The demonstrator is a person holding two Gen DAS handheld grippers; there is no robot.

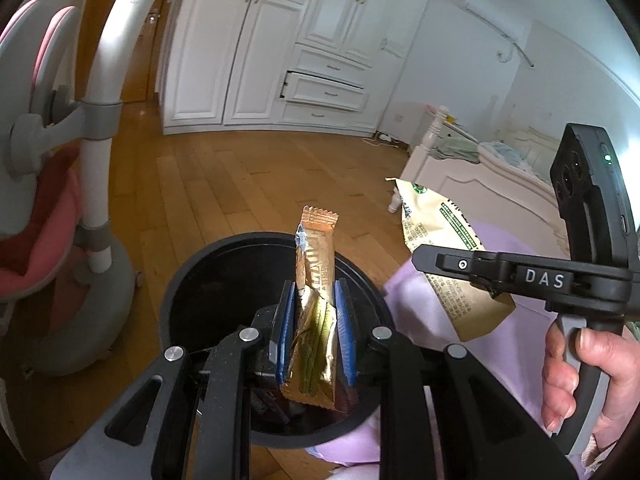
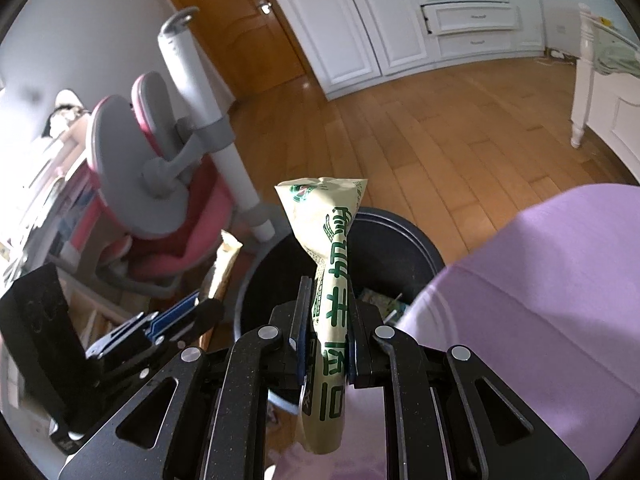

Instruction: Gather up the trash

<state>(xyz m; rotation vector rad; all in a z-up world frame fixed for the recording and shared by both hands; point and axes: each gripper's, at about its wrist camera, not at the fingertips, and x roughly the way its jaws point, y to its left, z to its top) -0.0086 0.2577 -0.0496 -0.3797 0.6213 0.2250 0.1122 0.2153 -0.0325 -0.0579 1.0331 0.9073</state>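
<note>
Two claws, each pinching a wrapper above a round black plastic bin (image 1: 188,280).

Left claw (image 1: 314,332): blue-padded fingers (image 1: 343,332) pressed onto a crinkled gold foil snack wrapper (image 1: 314,292), held upright directly over the bin's opening. Right claw (image 2: 326,320): closed on a cream paper packet with green printed characters (image 2: 328,256), twisted narrow at the grip, its top flaring, over the same bin; paper scraps lie inside. Seen from the left wrist, a hand (image 1: 576,368) grips the right claw's handle. Surroundings: wooden plank floor (image 1: 240,176), pink-and-grey swivel chair (image 2: 160,200), white panelled wardrobe (image 1: 288,40), lilac cloth (image 2: 540,300) beside the bin, white bed frame (image 1: 460,176).
</note>
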